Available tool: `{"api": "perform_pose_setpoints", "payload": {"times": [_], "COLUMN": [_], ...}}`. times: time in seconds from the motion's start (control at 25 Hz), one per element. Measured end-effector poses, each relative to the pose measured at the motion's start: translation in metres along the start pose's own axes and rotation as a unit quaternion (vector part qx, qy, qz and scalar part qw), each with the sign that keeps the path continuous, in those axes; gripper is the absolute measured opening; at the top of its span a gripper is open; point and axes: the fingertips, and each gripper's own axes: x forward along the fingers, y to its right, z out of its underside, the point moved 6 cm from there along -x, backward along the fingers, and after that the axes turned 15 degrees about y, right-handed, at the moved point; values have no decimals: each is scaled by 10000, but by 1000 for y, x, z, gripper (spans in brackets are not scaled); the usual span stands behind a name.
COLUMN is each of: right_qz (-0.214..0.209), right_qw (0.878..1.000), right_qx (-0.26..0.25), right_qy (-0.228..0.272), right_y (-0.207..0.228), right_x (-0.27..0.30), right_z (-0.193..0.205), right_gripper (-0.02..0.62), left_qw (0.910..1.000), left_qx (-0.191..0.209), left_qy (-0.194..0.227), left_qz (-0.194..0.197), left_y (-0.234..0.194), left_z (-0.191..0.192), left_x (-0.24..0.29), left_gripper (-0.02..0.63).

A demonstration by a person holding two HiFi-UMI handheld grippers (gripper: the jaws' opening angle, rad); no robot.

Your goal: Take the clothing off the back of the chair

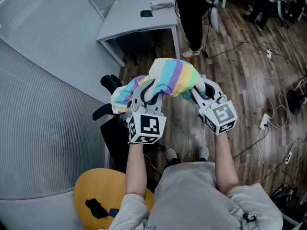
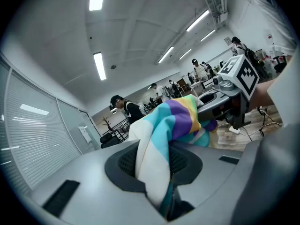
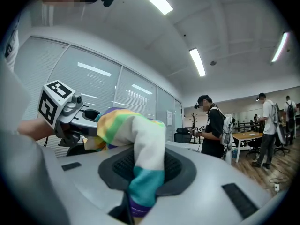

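Observation:
A pastel striped garment is bunched up between my two grippers, lifted in front of me over the wooden floor. My left gripper is shut on its left part, and the cloth runs down between the jaws in the left gripper view. My right gripper is shut on the right part, with the cloth pinched between its jaws. The black office chair stands below and left of the garment. Whether the hanging left end touches it I cannot tell.
A grey desk stands ahead, with a person beside it. Glass partition walls run along the left. A yellow round seat is at my lower left. Cables and a power strip lie on the floor at right.

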Motion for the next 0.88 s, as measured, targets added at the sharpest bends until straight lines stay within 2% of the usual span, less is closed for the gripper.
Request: {"api": "perform_pose_setpoints", "payload": {"times": [0.24, 0.48, 0.88], "right_qz": [337, 491, 275], "right_qw": [9994, 9984, 9960], "right_qx": [106, 185, 183], "right_qy": [-12, -205, -830], "right_y": [32, 52, 60], "right_x": [-40, -45, -73], "right_z": [6, 19, 64], "right_gripper": [100, 100, 98], "left_qw": [9991, 9962, 9870], "left_qx": [-267, -708, -1547], "left_qy": [110, 53, -336], "left_qz": [296, 512, 266], "left_y": [42, 59, 110], "left_z": [-11, 3, 48], "left_x": [23, 45, 53], "left_gripper": [100, 84, 78]}}
